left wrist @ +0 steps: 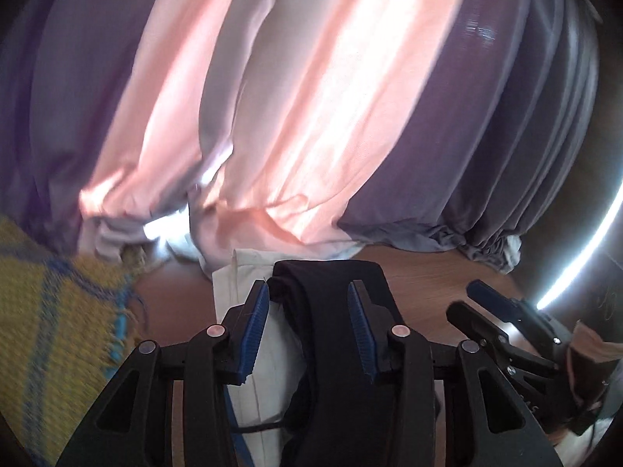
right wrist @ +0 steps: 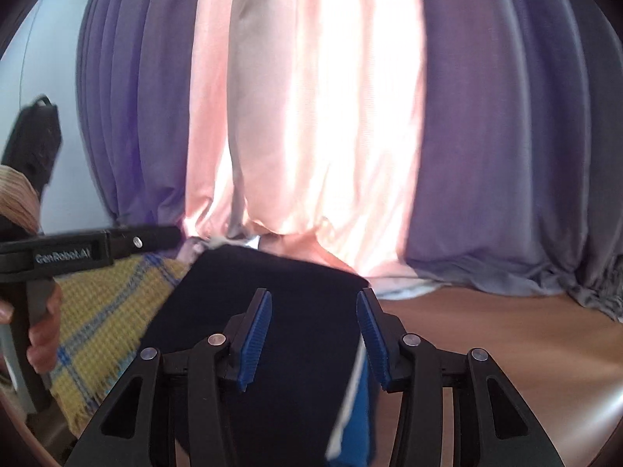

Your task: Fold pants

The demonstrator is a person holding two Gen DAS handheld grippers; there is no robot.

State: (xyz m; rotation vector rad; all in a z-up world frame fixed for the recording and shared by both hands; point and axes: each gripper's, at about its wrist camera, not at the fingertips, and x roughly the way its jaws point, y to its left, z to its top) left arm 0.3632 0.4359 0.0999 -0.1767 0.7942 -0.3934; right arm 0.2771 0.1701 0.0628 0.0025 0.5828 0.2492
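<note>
Left wrist view: dark pants (left wrist: 331, 311) lie folded on the bench (left wrist: 420, 280), below parted fingers.
Left gripper (left wrist: 309, 319) fingers stand partly apart, nothing pinched; the pants show between and beneath them, over a white cloth (left wrist: 241, 272). Right gripper (right wrist: 313, 329) fingers also stand partly apart and empty above the pants (right wrist: 272, 292), which lie just beside a yellow plaid cloth (right wrist: 109, 311), near the curtain (right wrist: 311, 116).

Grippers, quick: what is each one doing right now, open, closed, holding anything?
Left gripper: open, dark pants beyond its jaws, not gripped.
Right gripper: open above the pants, gripping nothing.
</note>
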